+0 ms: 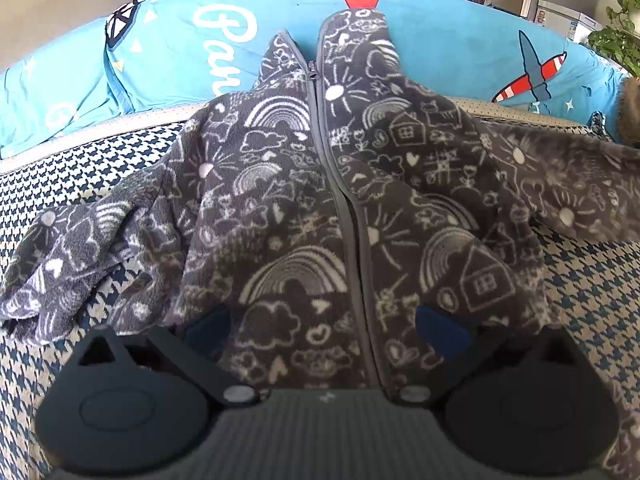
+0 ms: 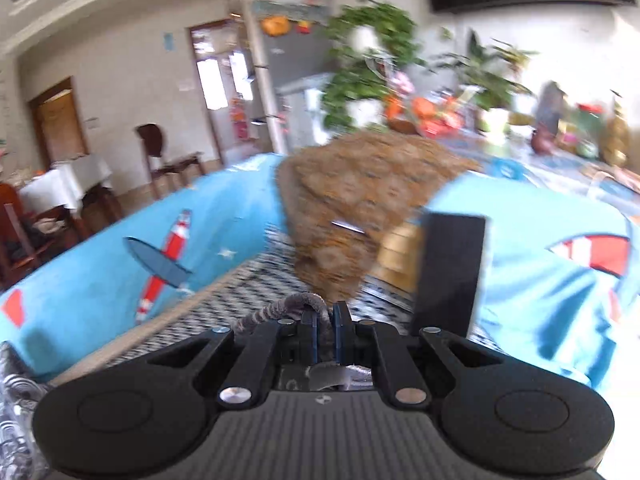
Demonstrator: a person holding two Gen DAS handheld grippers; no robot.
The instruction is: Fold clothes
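- On the houndstooth-patterned sofa seat (image 1: 100,184) lies a dark grey fleece jacket (image 1: 288,208), front up, printed with white doodles of rainbows, suns, houses, clouds and hearts.
- Its long axis runs straight away from the left wrist camera: hem nearest the lens, collar far off against the backrest, with the closed grey zipper (image 1: 344,208) marking that line.
- One sleeve (image 1: 72,256) is spread out to the left and crumpled; the other sleeve (image 1: 568,184) stretches out to the right.
- The left gripper (image 1: 324,332) is spread wide at the hem, its blue-padded fingers (image 1: 440,332) partly tucked under or against the fleece on either side of the zipper, not clenched on it.
- The right gripper (image 2: 326,336) is clenched, pinching a fold of the grey printed fleece between its pads; that view is motion-blurred.
- Behind the collar a bright blue sofa cover (image 1: 180,60) bears white script reading "Pan", the rest hidden, beside a red-and-white aeroplane motif (image 1: 532,72).
- A brown patterned cushion (image 2: 360,200) rests in the sofa corner ahead of the right gripper.
- Green houseplants (image 2: 368,64) stand beyond it.
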